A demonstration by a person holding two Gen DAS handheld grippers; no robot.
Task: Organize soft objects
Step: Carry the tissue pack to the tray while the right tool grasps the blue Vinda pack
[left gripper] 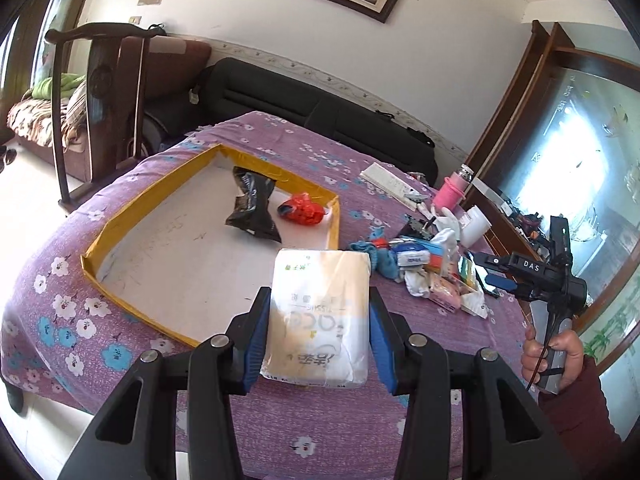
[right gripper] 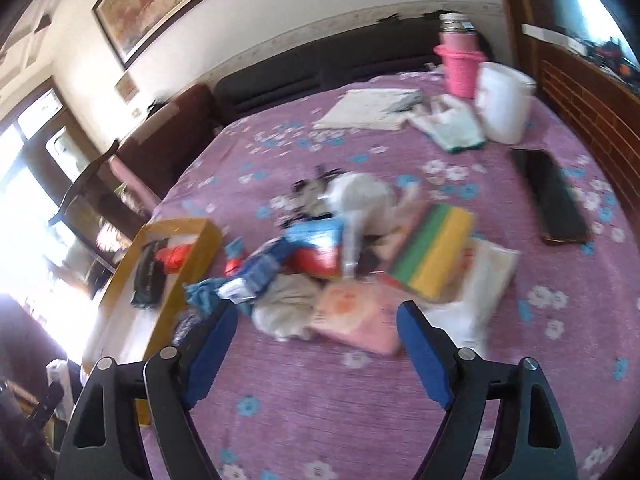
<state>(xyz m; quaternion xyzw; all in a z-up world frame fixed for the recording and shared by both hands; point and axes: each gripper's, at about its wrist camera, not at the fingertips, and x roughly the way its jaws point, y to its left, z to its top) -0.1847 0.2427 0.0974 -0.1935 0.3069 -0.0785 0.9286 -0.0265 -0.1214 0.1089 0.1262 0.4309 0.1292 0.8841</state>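
My left gripper (left gripper: pixel 318 310) is shut on a white tissue pack (left gripper: pixel 320 316), held above the near right corner of a yellow-rimmed white tray (left gripper: pixel 120 216). In the tray lie a black bag (left gripper: pixel 252 210) and a red bag (left gripper: pixel 302 210). A pile of soft things (left gripper: pixel 424 276) lies on the purple floral cloth right of the tray. My right gripper (right gripper: pixel 316 320) is open and empty, hovering just before the pile (right gripper: pixel 336 264), which holds a pink pack (right gripper: pixel 356 320), a striped sponge pack (right gripper: pixel 432 254), a blue cloth (right gripper: pixel 204 294) and white bags. The right gripper also shows in the left wrist view (left gripper: pixel 496 276).
A pink bottle (right gripper: pixel 460 60), a white cup (right gripper: pixel 502 104), a flat white paper (right gripper: pixel 372 110) and a black phone (right gripper: pixel 554 196) lie at the table's far right. A wooden chair (left gripper: pixel 100 92) and dark sofa (left gripper: pixel 320 108) stand behind the table.
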